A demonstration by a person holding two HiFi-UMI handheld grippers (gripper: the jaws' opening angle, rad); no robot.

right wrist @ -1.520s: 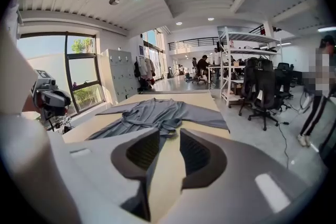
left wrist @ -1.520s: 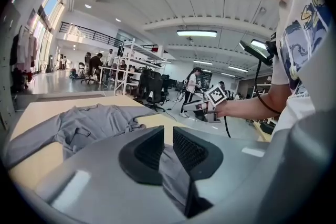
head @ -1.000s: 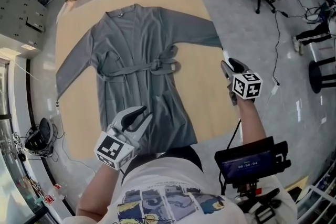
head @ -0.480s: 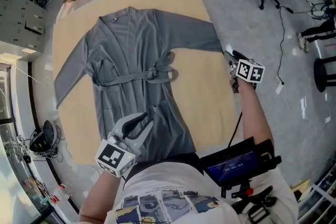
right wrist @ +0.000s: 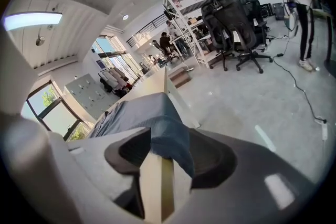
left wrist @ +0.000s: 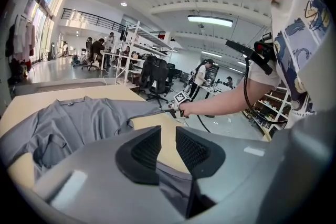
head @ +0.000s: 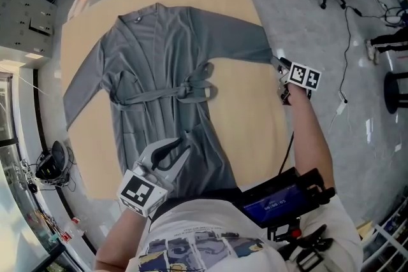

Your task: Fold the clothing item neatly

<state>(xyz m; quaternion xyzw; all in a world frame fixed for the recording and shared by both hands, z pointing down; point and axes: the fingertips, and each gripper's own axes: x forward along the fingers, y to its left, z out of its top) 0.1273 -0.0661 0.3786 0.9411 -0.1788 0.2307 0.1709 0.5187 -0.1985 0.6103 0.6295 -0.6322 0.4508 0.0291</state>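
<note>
Long-sleeved grey fabric robe [head: 166,73] is spread flat on tan wooden worktop [head: 255,118]. Right claw [head: 276,64] has just been opened wide, robe's sleeve cuff [right wrist: 157,123] lying unpinched between its jaws. Left claw [head: 180,148] is held slightly parted, gripping nothing, above robe's hem.

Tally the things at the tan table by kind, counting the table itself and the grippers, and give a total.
Grey robe: 1
Tan table: 1
Grippers: 2, the left gripper over the robe's hem, the right gripper at a sleeve end; its jaws have just been opening, with the cuff between them
Total: 4
</note>
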